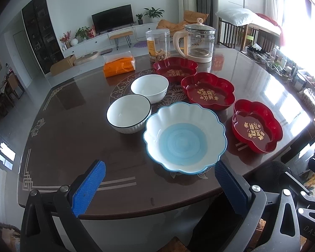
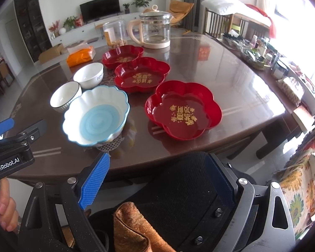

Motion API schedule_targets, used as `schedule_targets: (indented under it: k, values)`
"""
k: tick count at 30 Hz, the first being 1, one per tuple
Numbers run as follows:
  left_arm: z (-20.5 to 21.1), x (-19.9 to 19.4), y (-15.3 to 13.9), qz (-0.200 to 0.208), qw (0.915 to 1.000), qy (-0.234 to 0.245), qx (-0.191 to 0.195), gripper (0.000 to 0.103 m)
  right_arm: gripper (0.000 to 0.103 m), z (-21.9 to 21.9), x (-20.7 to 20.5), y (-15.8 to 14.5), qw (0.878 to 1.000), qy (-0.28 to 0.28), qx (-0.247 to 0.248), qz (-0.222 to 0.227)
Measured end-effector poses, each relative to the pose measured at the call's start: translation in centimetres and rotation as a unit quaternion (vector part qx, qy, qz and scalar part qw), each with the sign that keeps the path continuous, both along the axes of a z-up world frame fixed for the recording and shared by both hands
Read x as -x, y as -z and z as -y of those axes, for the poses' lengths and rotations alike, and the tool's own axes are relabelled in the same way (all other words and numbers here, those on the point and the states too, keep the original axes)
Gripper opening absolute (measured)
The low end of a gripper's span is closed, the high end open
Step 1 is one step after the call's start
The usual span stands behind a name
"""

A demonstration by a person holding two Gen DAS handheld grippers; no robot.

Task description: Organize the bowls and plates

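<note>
Bowls and plates are sitting on a glossy dark table (image 1: 73, 126), none stacked. Nearest, both grippers are hovering at the table's near edge, empty: the left gripper (image 1: 159, 168) is holding its blue pads wide apart, and the right gripper (image 2: 157, 163) is spread equally wide. Just beyond, a scalloped white bowl with a blue centre (image 1: 184, 136) is resting beside a black-rimmed white bowl (image 1: 128, 113) on its left. To its right, a red flower-shaped plate (image 1: 257, 126) is lying apart. Farther back, a plain white bowl (image 1: 149, 87) and a second red plate (image 1: 208, 90) are sitting side by side. Farthest, a third red plate (image 1: 175, 68) is lying before a glass kettle (image 1: 196, 42) and a clear jar (image 1: 157, 44).
</note>
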State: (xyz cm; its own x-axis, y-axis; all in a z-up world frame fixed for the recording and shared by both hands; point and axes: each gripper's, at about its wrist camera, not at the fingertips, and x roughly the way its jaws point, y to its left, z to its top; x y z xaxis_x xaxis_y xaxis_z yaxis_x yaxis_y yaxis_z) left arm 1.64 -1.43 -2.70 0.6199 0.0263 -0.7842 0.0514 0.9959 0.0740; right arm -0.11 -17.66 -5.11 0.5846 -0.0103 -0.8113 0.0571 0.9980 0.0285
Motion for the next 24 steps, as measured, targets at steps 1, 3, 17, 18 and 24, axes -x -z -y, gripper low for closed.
schedule_targets:
  k: [1, 3, 17, 18, 24]
  values:
    - [0.03, 0.0, 0.05, -0.001, 1.0, 0.0, -0.001, 0.103, 0.094, 0.04, 0.02, 0.05, 1.0, 0.0, -0.001, -0.001]
    - [0.09, 0.02, 0.09, -0.001, 1.0, 0.0, -0.003, 0.103, 0.094, 0.08, 0.09, 0.19, 1.0, 0.0, -0.002, -0.001]
    - [0.52, 0.06, 0.16, -0.004, 0.9999, 0.003, -0.014, 0.103, 0.094, 0.39, 0.19, 0.38, 1.0, 0.001, -0.004, -0.001]
    - [0.52, 0.06, 0.17, -0.004, 0.9999, 0.004, -0.014, 0.103, 0.094, 0.41, 0.19, 0.38, 1.0, 0.001, -0.004, -0.001]
    - [0.58, 0.1, 0.19, -0.003, 0.9999, 0.005, -0.016, 0.103, 0.094, 0.4, 0.2, 0.35, 1.0, 0.001, -0.004, -0.001]
